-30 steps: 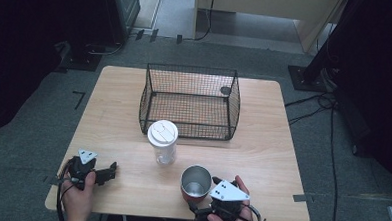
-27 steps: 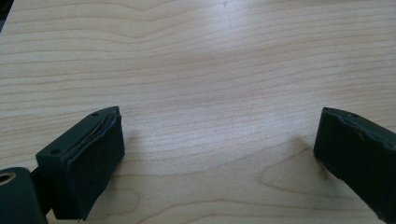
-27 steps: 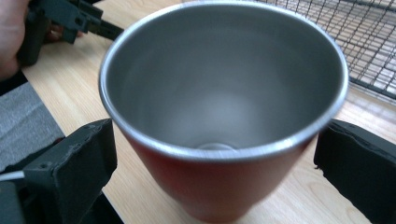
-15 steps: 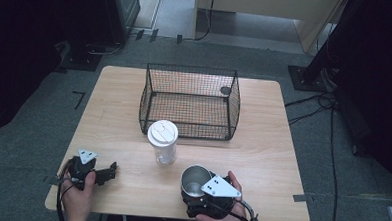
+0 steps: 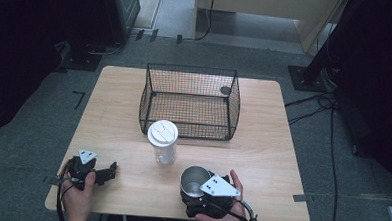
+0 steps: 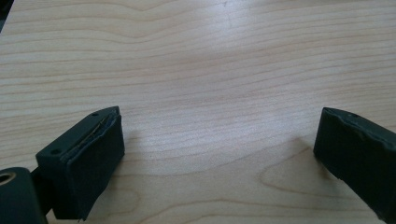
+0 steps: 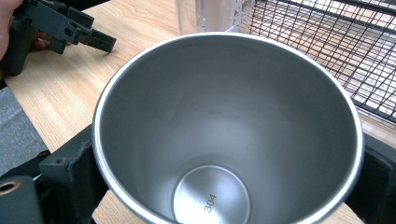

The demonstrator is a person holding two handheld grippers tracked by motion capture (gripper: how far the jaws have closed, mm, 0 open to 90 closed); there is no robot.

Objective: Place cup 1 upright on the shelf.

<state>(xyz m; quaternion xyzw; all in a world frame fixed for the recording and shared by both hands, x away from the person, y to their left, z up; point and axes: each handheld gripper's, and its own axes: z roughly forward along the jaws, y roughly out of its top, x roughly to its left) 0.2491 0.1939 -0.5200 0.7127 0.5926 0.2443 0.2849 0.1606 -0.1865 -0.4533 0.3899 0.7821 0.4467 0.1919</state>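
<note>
Here, right tool [image 5: 196,190] gripping steel cup [image 7: 224,135]

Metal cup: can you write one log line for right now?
right gripper: jaws around metal cup, just moving | left gripper: open, empty | basket: empty

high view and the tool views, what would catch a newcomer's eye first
The shiny steel cup stands out at the table's near edge, upright and empty, with the right tool closed around its sides. Behind it stands a clear tumbler with a white lid, then a black wire basket. The left tool rests open on bare wood.
</note>
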